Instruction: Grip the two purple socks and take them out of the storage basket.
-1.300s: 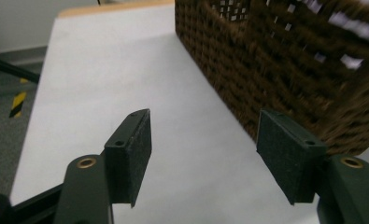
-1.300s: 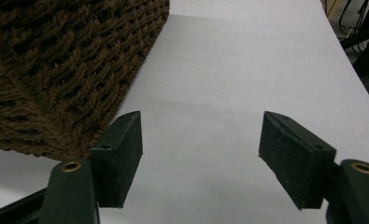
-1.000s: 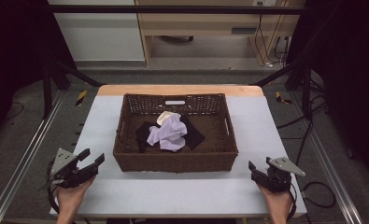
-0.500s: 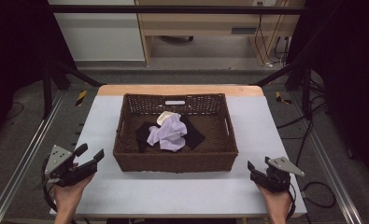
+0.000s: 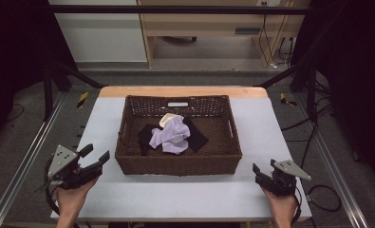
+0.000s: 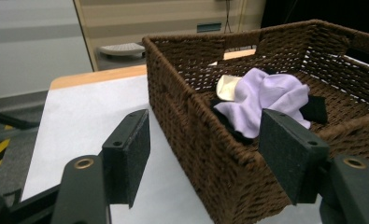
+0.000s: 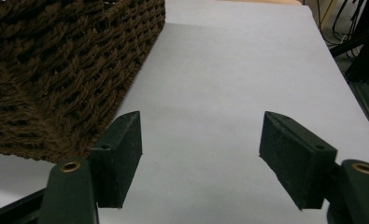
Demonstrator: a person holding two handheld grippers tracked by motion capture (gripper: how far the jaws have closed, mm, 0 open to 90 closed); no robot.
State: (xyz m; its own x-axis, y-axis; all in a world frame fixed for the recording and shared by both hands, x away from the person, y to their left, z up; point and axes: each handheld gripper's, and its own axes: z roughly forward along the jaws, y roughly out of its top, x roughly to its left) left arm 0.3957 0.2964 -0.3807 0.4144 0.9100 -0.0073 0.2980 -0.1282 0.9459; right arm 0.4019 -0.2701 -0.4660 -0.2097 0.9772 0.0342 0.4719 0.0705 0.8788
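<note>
Wicker basket [image 5: 178,164] sits mid-table, long side facing the person. Inside it: lilac cloth [image 5: 170,137] crumpled on top of a black cloth [image 5: 197,137], with a cream cloth [image 5: 167,119] peeking out behind the lilac one, toward the far wall. The pile lies about center of the basket floor, slightly left. A white label [image 5: 177,104] is on the far wall of the basket.

Left gripper [image 5: 94,156] is at the near left edge of the table [image 5: 280,128], just beside the basket's near left corner, not touching it. Jaws wide apart, nothing between them. It points right and forward, toward the basket. In the left gripper view, gripper [image 6: 205,140], the basket [image 6: 191,135] corner stands between the jaws' line of sight and the lilac cloth [image 6: 266,95] is seen over the rim, with cream cloth [image 6: 229,86] behind it and black cloth [image 6: 315,107] at its side.

Right gripper [image 5: 263,172] is at the near right edge, near the basket's near right corner but apart from it. Jaws wide, empty. In the right gripper view, gripper [image 7: 201,140], jaws hang over bare table [image 7: 229,79], with the basket [image 7: 56,70] wall at the left.

Both hands, left hand [image 5: 73,199] and right hand [image 5: 282,206], come in from the bottom edge. Neither gripper touches any cloth.
</note>
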